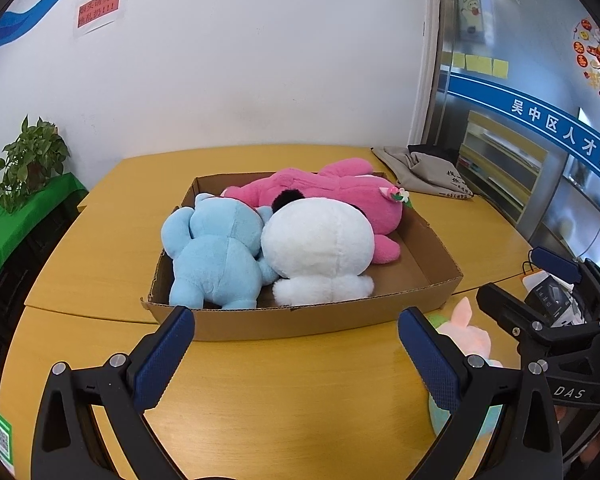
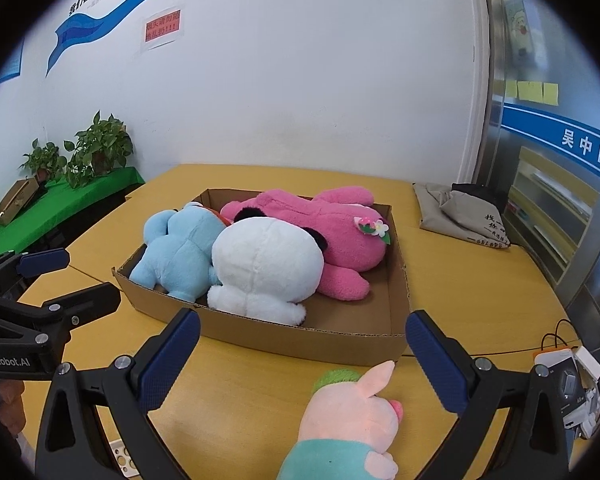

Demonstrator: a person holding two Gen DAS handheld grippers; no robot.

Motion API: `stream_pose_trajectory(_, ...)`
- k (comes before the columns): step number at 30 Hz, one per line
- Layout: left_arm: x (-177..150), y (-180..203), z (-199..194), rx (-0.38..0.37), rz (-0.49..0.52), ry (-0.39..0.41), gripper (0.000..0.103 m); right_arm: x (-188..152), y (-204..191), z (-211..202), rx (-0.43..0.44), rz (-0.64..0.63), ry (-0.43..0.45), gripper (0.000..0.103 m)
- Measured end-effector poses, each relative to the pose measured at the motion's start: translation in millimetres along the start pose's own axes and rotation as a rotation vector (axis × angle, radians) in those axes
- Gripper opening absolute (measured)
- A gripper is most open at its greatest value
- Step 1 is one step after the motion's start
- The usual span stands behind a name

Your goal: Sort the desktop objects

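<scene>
A shallow cardboard box (image 1: 300,320) (image 2: 284,344) sits on the yellow table. In it lie a light blue plush (image 1: 216,252) (image 2: 176,252), a white plush (image 1: 320,248) (image 2: 264,268) and a pink plush (image 1: 340,192) (image 2: 320,228). A pale pink pig plush with a teal body (image 2: 352,420) (image 1: 466,332) lies on the table in front of the box. My right gripper (image 2: 302,356) is open, its fingers either side of the pig. My left gripper (image 1: 296,354) is open and empty in front of the box.
A grey cloth bag (image 1: 428,172) (image 2: 460,212) lies at the table's back right. A white and black packaged item with an orange cord (image 2: 568,376) (image 1: 548,292) sits at the right edge. Potted plants on a green-covered stand (image 2: 80,160) (image 1: 24,164) are at the left.
</scene>
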State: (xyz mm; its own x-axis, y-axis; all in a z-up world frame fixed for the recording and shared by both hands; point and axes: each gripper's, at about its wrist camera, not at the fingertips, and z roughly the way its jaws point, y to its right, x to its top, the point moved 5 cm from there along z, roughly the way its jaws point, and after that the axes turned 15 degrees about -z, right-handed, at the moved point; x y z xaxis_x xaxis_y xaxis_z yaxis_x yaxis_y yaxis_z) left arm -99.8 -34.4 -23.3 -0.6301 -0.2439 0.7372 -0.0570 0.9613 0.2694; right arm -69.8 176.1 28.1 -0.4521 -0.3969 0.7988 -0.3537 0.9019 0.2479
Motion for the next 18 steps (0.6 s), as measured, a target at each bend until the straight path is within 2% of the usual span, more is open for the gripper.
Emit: stream_pose_trajectory(18,-7.6,1.3,11.3,-0.015,-0.002,-0.033,0.103,-7.3,-1.4,4.7,0.004,0.015,-0.025,0.103)
